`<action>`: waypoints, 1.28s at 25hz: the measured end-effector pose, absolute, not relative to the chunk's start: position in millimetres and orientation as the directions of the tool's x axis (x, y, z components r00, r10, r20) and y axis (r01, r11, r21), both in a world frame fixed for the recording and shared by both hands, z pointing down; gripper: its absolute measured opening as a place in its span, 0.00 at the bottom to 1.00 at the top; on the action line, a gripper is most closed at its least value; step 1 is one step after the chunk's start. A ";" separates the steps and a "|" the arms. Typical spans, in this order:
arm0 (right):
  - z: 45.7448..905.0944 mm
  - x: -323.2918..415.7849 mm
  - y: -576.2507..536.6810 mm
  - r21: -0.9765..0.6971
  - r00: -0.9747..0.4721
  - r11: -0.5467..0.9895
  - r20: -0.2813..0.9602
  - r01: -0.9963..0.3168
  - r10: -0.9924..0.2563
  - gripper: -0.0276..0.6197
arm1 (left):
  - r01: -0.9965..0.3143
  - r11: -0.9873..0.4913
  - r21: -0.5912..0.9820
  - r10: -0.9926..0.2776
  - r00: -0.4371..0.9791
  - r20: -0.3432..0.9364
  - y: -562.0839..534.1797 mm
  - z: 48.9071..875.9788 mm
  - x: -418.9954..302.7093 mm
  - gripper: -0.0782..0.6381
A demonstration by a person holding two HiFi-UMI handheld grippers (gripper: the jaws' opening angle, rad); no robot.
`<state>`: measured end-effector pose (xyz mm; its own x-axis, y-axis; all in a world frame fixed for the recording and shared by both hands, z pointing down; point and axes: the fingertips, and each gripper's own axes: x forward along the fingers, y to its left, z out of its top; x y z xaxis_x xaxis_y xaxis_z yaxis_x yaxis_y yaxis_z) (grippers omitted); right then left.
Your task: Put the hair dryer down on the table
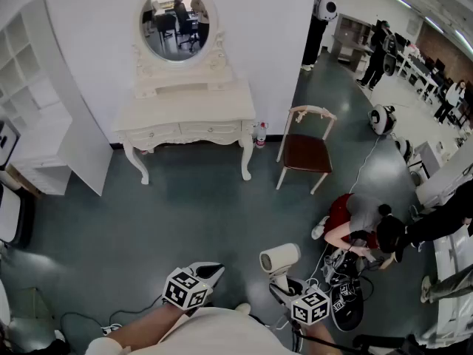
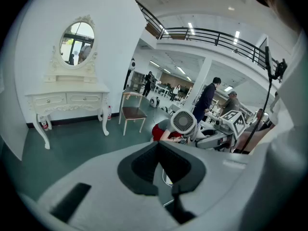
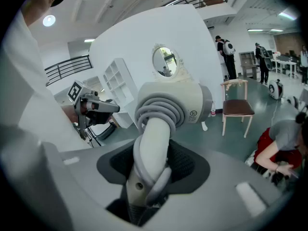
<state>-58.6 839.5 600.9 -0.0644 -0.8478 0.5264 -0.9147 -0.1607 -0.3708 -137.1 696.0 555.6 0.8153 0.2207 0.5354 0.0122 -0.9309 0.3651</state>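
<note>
A cream hair dryer [image 1: 279, 259] with its grey cord wound round the handle stands upright in my right gripper [image 1: 284, 285], low in the head view. The right gripper view shows the handle [image 3: 149, 148] between the dark pads, with my right gripper [image 3: 144, 177] shut on it and the barrel [image 3: 173, 102] above. My left gripper [image 1: 208, 272] hangs just left of it, jaws together and holding nothing. From the left gripper view [image 2: 166, 170] the dryer's round grille [image 2: 183, 121] faces me. A white dressing table [image 1: 185, 113] with an oval mirror [image 1: 175, 22] stands far ahead against the wall.
A wooden chair [image 1: 305, 150] stands right of the dressing table, with a small bottle [image 1: 260, 134] by the table's leg. A person in red [image 1: 362, 228] crouches on the floor at right among cables. White shelves [image 1: 37, 124] lean at left. Other people stand at the back right.
</note>
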 end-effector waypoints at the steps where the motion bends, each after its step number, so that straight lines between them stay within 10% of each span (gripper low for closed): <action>1: 596.0 -66.1 832.7 -0.366 -0.070 -0.153 0.527 -0.918 -0.847 0.33 | 0.011 -0.930 0.367 0.219 0.821 0.528 692.4 551.3 -144.8 0.11; 32: 586.0 -177.2 572.2 -0.318 -0.257 0.071 0.595 -0.946 -0.762 0.33 | -0.243 -0.854 0.460 -0.003 0.887 0.462 464.9 583.1 -319.3 0.11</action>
<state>-177.2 572.2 586.0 -0.2568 -0.7617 0.5949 -0.9456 0.0707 -0.3176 -319.3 464.9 583.1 0.8868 -0.0029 0.4621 -0.2426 -0.8540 0.4602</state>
